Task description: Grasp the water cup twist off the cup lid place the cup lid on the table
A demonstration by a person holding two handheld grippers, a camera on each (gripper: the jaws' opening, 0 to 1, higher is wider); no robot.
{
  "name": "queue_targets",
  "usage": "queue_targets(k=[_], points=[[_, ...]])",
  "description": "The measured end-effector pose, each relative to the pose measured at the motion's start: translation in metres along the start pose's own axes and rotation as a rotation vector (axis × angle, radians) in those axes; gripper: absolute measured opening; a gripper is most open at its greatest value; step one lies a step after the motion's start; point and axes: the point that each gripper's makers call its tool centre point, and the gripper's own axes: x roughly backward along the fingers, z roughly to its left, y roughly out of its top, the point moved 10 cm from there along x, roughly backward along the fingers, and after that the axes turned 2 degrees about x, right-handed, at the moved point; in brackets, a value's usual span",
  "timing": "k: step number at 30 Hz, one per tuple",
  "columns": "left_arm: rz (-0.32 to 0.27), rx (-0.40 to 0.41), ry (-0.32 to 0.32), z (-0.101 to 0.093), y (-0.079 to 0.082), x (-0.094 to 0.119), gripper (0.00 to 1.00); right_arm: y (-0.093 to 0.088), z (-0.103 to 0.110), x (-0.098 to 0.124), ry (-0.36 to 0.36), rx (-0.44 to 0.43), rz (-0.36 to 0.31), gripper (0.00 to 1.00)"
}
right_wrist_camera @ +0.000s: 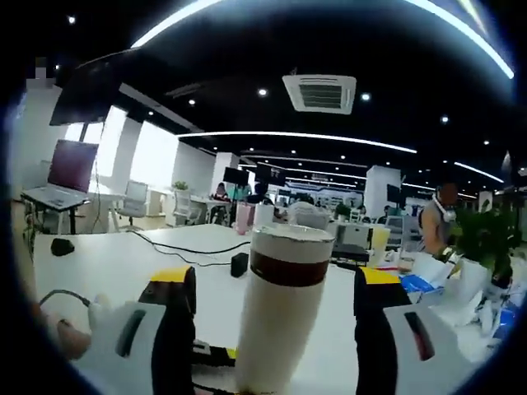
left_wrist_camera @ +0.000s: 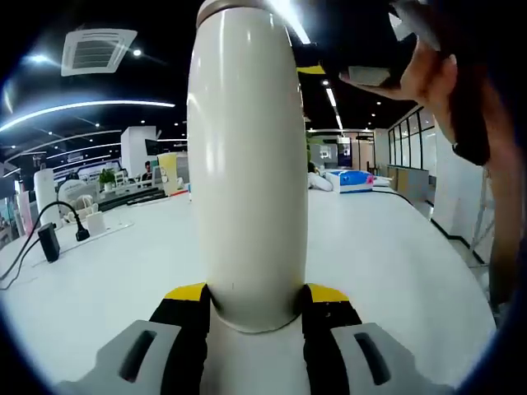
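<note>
- The cream water cup (left_wrist_camera: 247, 164) is clamped near its base by the left gripper (left_wrist_camera: 257, 317), above the white table (left_wrist_camera: 387, 255).
- The right gripper (right_wrist_camera: 276, 309) is spread wide around the cup lid (right_wrist_camera: 290, 255), not yet closed.
- A twist could be wasted if the lid is gripped loosely.

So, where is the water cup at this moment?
The water cup stands upright, clamped between the left gripper jaws; in the right gripper view it rises between the open right gripper jaws.
</note>
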Motion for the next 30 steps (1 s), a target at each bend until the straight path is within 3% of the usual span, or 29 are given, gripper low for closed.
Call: queue_targets(k=[6,10,12,14,16,18,21,30], points=[[0.0,-0.002,-0.001,-0.001,0.0,0.001,0.45,0.007,0.001,-0.009,-0.01,0.014,-0.023,0.79],[-0.001,-0.002,0.0,-0.001,0.0,0.002,0.45,0.014,-0.005,-0.009,-0.008,-0.102,-0.105,0.77],[-0.001,-0.003,0.0,-0.001,0.0,0.002,0.45,0.018,-0.008,-0.009,-0.009,-0.126,-0.148,0.69],[-0.001,-0.003,0.0,-0.002,0.0,0.003,0.45,0.019,-0.01,-0.007,-0.04,-0.094,-0.131,0.6],[-0.001,-0.003,0.0,-0.002,0.0,0.003,0.45,0.017,-0.013,-0.009,-0.062,-0.035,-0.086,0.65],[-0.001,-0.002,0.0,-0.002,0.0,0.003,0.45,0.016,-0.012,-0.012,-0.011,-0.121,-0.106,0.72],[-0.001,-0.002,0.0,-0.002,0.0,0.002,0.45,0.014,-0.013,-0.013,-0.029,-0.084,-0.064,0.7],[-0.001,-0.003,0.0,-0.002,0.0,0.002,0.45,0.014,-0.011,-0.016,-0.013,-0.089,-0.068,0.61]])
